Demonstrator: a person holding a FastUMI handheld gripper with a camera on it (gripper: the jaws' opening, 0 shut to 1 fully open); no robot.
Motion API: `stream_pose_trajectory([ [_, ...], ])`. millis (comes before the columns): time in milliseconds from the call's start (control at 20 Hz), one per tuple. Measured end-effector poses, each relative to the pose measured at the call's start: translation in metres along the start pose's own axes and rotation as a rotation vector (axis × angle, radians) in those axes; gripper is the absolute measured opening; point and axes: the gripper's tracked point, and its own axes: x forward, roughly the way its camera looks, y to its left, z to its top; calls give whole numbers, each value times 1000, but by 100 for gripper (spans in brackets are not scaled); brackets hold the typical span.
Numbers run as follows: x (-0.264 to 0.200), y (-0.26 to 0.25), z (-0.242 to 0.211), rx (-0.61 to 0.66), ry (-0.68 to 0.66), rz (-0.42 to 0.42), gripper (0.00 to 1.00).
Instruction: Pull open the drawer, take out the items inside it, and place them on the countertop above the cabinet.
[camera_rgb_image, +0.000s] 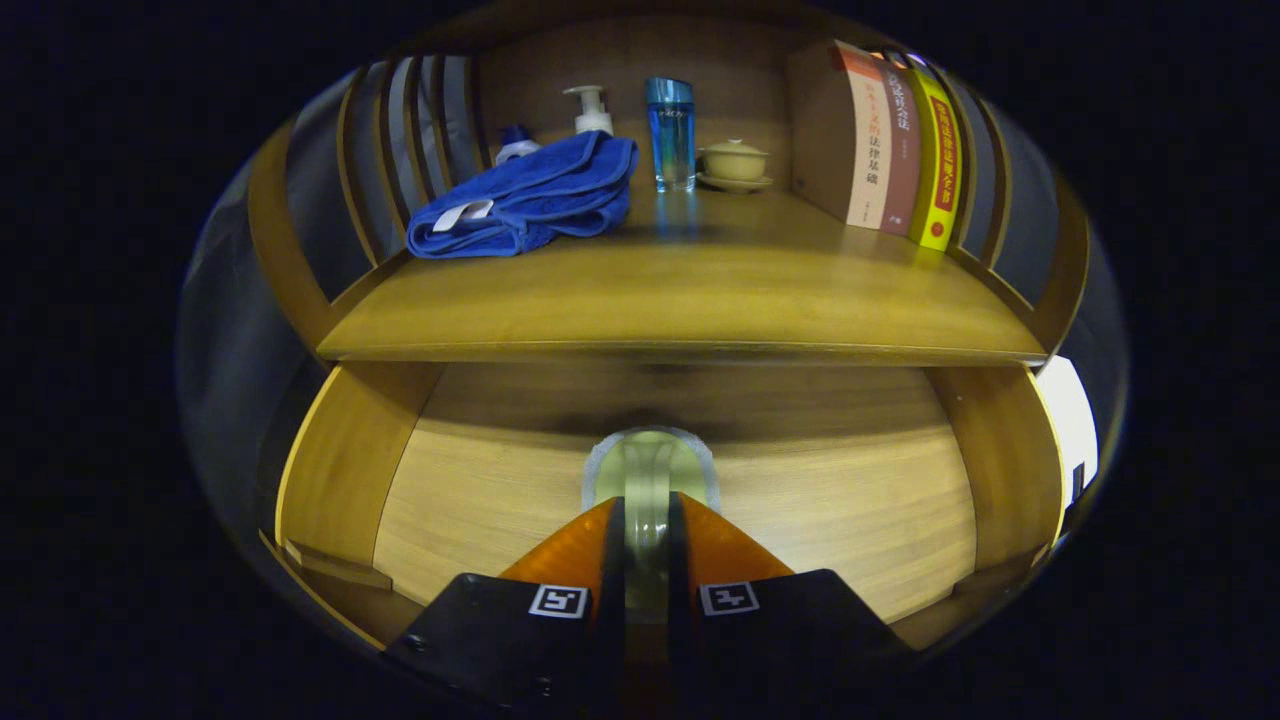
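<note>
While the hand-held gripper (648, 515) clamps a roll of tape (650, 470) above the open drawer (480, 490), the countertop (720, 290) ahead lies bare mid-front.

- Warm, dim light overall; countertop (690, 290) brightest, light falling from above.
- Soft sheen on the countertop, blue bottle (671, 133) mirrored faintly just in front of itself.
- Dark shadow band under the countertop edge across the back of the drawer (480, 490).
- Bright white patch beyond the cabinet's right side, blown out.
- Strong fisheye bend: shelf edge, slats and books (895, 145) curve toward the rim.
- Gripper (646, 520) fingers close to lens, slightly soft; pale object (650, 470) pinched between them is blurry.
</note>
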Motion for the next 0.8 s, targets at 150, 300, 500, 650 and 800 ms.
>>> stream_pose_trajectory([
  [150, -21, -9, 11, 20, -45, 5, 27],
  [300, -50, -17, 30, 51, -104, 12, 27],
  [500, -84, -20, 78, 56, -239, 40, 27],
  [650, -103, -17, 120, 53, -330, 67, 27],
  [800, -99, -17, 159, 50, -375, 50, 27],
])
